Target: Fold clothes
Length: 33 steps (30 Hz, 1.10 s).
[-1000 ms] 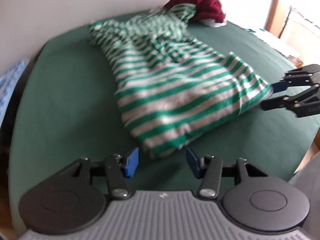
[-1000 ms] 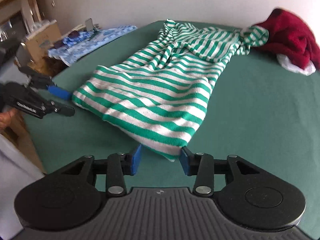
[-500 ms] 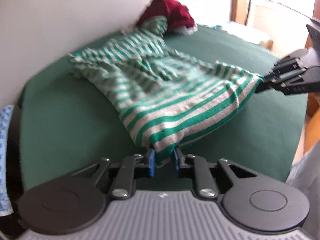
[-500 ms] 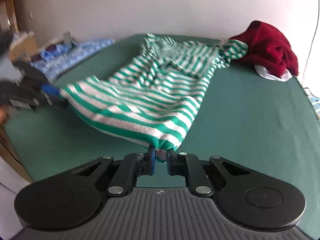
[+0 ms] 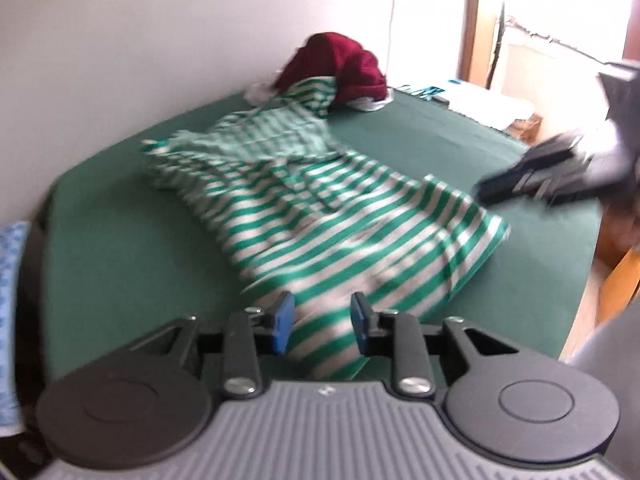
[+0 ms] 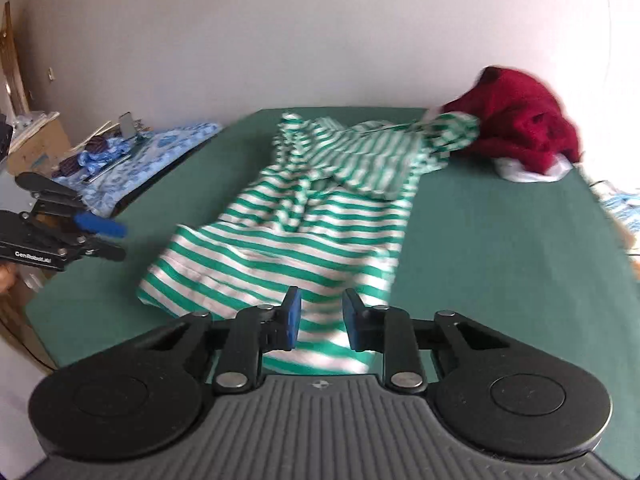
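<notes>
Where a white wall (image 6: 280,40) backs it, the green table (image 6: 500,248) carries the striped garment (image 6: 304,216), a maroon garment (image 6: 524,120) touching its far end. Left gripper (image 5: 321,322) and right gripper (image 6: 320,318) jaws are opening, pads clear of the hem between them.

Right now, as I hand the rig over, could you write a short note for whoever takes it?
Left tongs: opening, blue pads clear of the cloth, the near hem of the green-and-white striped knit garment between them.
Right tongs: opening too, the hem's other corner between the pads, not pinched.
Garment: spread lengthwise on the dark green table cover, rumpled at the far end, where it meets the dark red fleece garment.
Done: no fold visible yet.
Left: regrip the hem corners, fold the striped one, then the red.
</notes>
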Available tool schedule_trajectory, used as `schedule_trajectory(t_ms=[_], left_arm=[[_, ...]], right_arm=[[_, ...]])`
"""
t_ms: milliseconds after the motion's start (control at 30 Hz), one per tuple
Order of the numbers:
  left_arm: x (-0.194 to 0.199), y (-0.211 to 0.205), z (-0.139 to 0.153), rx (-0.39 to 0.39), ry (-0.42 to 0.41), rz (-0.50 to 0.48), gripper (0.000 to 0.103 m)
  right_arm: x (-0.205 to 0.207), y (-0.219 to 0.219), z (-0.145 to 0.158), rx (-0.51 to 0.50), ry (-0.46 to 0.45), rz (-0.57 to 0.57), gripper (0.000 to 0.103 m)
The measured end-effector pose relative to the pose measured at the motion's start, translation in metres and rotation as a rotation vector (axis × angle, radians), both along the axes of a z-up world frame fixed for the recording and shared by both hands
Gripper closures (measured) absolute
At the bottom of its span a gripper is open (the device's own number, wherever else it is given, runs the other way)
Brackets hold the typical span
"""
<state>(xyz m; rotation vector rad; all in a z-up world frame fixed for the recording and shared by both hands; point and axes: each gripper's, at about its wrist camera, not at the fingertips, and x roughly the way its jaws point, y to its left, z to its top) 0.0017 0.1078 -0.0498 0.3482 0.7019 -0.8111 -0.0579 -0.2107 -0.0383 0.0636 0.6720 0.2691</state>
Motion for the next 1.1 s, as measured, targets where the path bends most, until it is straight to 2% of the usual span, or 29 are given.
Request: schedule_trajectory(t_ms=[100, 167, 200, 233, 267, 300, 333, 367, 400, 467, 500, 533, 600, 633, 667, 700, 767, 833, 867, 933, 967, 1067, 1100], left_arm=[[0.011, -0.028, -0.027, 0.007, 0.02, 0.035, 0.07], [0.021, -0.029, -0.047, 0.021, 0.052, 0.073, 0.066], [0.023, -0.026, -0.049, 0.006, 0.056, 0.078, 0.065], [0.024, -0.023, -0.05, -0.01, 0.059, 0.082, 0.065], [0.025, -0.026, -0.047, -0.005, 0.066, 0.087, 0.065], [0.025, -0.029, -0.042, -0.011, 0.06, 0.09, 0.069], [0.024, -0.033, -0.037, -0.029, 0.038, 0.088, 0.069], [0.026, -0.037, -0.035, -0.034, 0.024, 0.086, 0.065], [0.03, -0.042, -0.04, -0.016, 0.03, 0.088, 0.055], [0.036, -0.047, -0.051, 0.011, 0.04, 0.088, 0.052], [0.035, -0.045, -0.052, -0.002, 0.031, 0.085, 0.052], [0.036, -0.045, -0.05, 0.003, 0.038, 0.086, 0.052], [0.039, -0.044, -0.043, -0.005, 0.042, 0.098, 0.055], [0.04, -0.043, -0.039, -0.023, 0.036, 0.11, 0.054], [0.042, -0.042, -0.035, -0.04, 0.029, 0.122, 0.052], [0.049, -0.043, -0.04, -0.027, 0.045, 0.139, 0.048], [0.06, -0.045, -0.054, -0.008, 0.07, 0.161, 0.04], [0.062, -0.043, -0.055, -0.019, 0.058, 0.159, 0.035], [0.063, -0.041, -0.053, -0.017, 0.062, 0.158, 0.035], [0.061, -0.035, -0.044, -0.02, 0.065, 0.184, 0.038], [0.056, -0.028, -0.04, -0.023, 0.064, 0.195, 0.04], [0.039, -0.007, -0.026, -0.032, 0.063, 0.223, 0.04], [0.032, 0.0, -0.027, -0.04, 0.098, 0.231, 0.038]], right_arm=[[0.022, 0.026, -0.018, -0.073, 0.042, 0.06, 0.079], [0.032, 0.023, -0.03, -0.088, 0.076, 0.042, 0.083], [0.034, 0.014, -0.036, -0.108, 0.094, -0.004, 0.083], [0.035, 0.002, -0.042, -0.102, 0.107, -0.053, 0.093], [0.034, -0.008, -0.042, -0.056, 0.102, -0.065, 0.096], [0.038, -0.013, -0.038, -0.01, 0.117, -0.076, 0.095], [0.04, -0.013, -0.033, 0.028, 0.092, -0.07, 0.088], [0.042, -0.013, -0.028, 0.065, 0.065, -0.064, 0.087], [0.048, -0.007, -0.028, 0.059, 0.059, -0.042, 0.087], [0.063, 0.004, -0.034, 0.032, 0.073, -0.001, 0.087], [0.071, 0.006, -0.041, 0.013, 0.091, 0.009, 0.088], [0.076, 0.003, -0.047, 0.012, 0.077, 0.013, 0.093], [0.083, -0.006, -0.044, 0.04, 0.087, -0.025, 0.097], [0.087, -0.011, -0.043, 0.054, 0.093, -0.045, 0.094], [0.087, -0.016, -0.039, 0.074, 0.079, -0.058, 0.087], [0.089, -0.015, -0.04, 0.083, 0.082, -0.048, 0.085], [0.093, -0.014, -0.041, 0.101, 0.089, -0.027, 0.086], [0.096, -0.016, -0.049, 0.089, 0.091, -0.041, 0.091], [0.099, -0.02, -0.05, 0.097, 0.093, -0.043, 0.094], [0.101, -0.026, -0.046, 0.085, 0.111, -0.082, 0.093], [0.099, -0.031, -0.041, 0.091, 0.111, -0.098, 0.088], [0.077, -0.048, -0.027, 0.127, 0.099, -0.075, 0.083], [0.069, -0.052, -0.024, 0.12, 0.111, -0.057, 0.079]])
